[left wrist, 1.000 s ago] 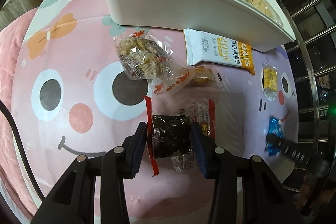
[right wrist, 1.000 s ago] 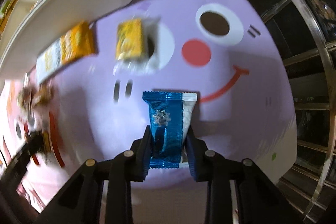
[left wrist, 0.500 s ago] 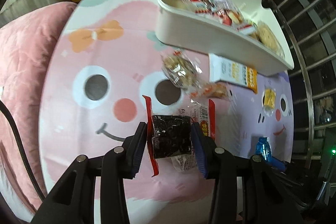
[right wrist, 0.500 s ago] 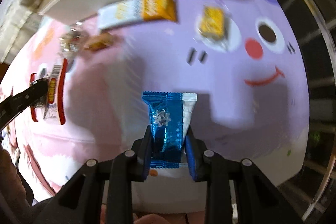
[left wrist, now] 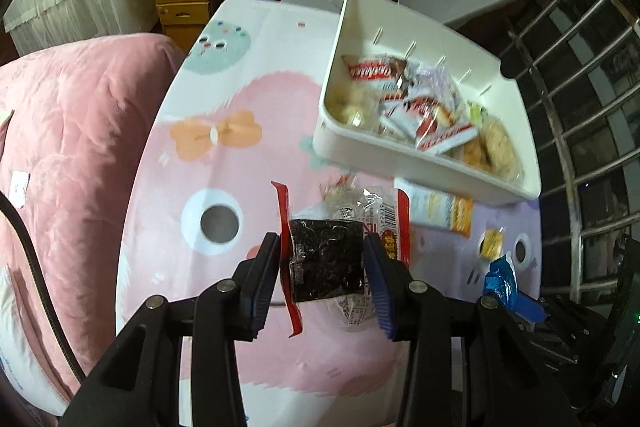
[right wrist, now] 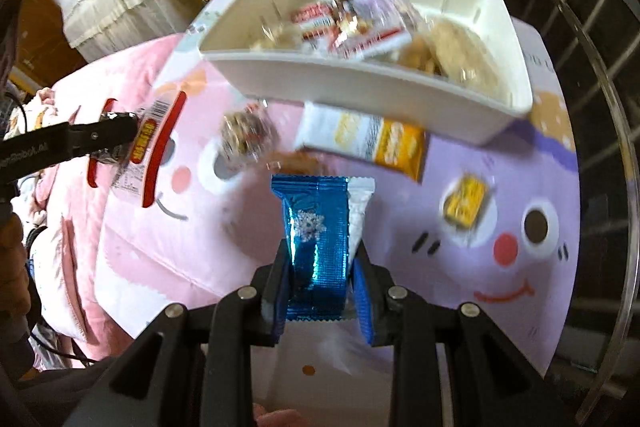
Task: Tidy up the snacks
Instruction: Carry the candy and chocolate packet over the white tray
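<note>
We log: left gripper (left wrist: 325, 265) clamped on dark seaweed snack in clear red-edged wrapper (left wrist: 326, 259), held above pink cartoon-face mat (left wrist: 224, 163). Right gripper (right wrist: 322, 277) clamped on shiny blue foil packet (right wrist: 316, 227), raised near white plastic bin (right wrist: 360, 83) holding assorted snacks.

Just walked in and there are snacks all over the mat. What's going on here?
Someone is sorting snacks with a handheld gripper in each hand. The left gripper is shut on a dark snack in a clear red-edged wrapper, held above the mat. The right gripper is shut on a blue packet. The white bin already holds several snacks. A white-and-orange packet and a small yellow one lie on the mat.
</note>
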Tool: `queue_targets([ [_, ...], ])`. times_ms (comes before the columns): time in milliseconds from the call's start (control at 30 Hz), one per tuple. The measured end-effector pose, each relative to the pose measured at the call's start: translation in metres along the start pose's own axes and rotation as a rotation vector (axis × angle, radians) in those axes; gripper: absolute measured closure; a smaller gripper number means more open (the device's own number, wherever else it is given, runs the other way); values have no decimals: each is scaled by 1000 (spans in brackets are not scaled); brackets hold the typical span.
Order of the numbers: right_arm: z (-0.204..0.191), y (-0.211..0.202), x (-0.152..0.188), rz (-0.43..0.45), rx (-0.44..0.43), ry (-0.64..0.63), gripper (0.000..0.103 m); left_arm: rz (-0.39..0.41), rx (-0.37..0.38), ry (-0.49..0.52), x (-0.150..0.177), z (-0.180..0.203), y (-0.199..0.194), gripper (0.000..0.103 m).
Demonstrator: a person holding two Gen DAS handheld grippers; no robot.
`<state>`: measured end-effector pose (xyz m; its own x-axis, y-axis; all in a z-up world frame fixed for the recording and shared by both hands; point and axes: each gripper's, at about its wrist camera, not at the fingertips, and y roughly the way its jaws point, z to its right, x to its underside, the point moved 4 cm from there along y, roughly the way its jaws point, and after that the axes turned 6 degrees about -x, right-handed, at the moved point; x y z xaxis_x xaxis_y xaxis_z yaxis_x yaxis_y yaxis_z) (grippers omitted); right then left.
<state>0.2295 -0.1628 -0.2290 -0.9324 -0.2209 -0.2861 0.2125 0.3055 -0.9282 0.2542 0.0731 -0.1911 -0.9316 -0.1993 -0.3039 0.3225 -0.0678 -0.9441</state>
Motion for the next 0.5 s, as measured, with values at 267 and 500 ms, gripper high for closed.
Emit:
queue_targets([
  [267, 5, -23, -38, 120, 3, -85, 75, 39, 6, 46, -37, 26, -2, 62],
  [500, 26, -34, -74, 225, 13, -65, 75, 61, -1, 66, -72, 51, 11, 62],
])
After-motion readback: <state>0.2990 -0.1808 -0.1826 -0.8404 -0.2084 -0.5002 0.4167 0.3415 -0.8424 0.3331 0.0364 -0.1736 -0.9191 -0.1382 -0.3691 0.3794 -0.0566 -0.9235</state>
